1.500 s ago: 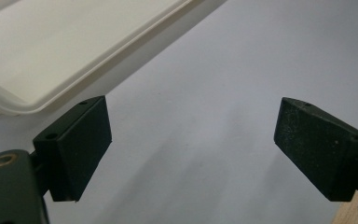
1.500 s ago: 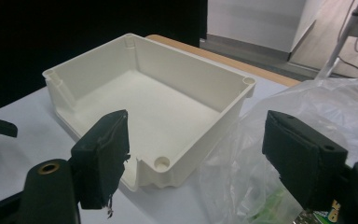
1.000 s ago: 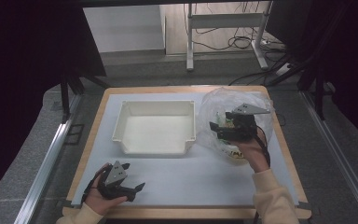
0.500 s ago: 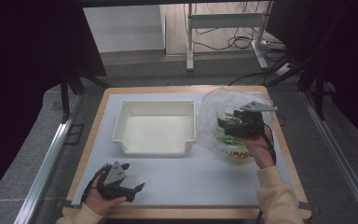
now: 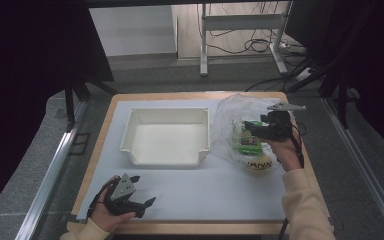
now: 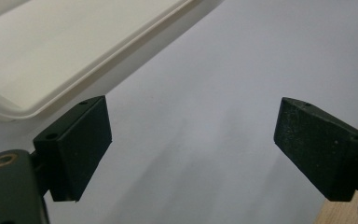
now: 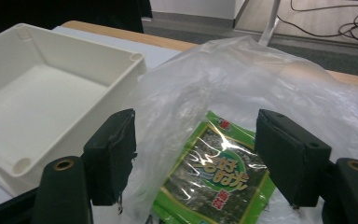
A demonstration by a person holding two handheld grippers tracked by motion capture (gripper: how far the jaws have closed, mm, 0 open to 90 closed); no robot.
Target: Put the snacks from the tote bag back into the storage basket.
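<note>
Since a second ago our right gripper [image 5: 250, 131] has swung over the clear bag [image 5: 240, 125] at the table's right edge, jaws apart and empty above the green seaweed packet [image 7: 214, 179], so we should descend squarely; left gripper [image 5: 140, 202] idles open.

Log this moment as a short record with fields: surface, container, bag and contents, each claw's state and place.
surface: white mat on a wooden table
container: white bin, empty, mid-table
bag: clear plastic bag, right of the bin
contents: green seaweed packet; a yellow-labelled item nearer the person
left claw: open, empty, near front edge
right claw: open, at the bag over the packet
</note>
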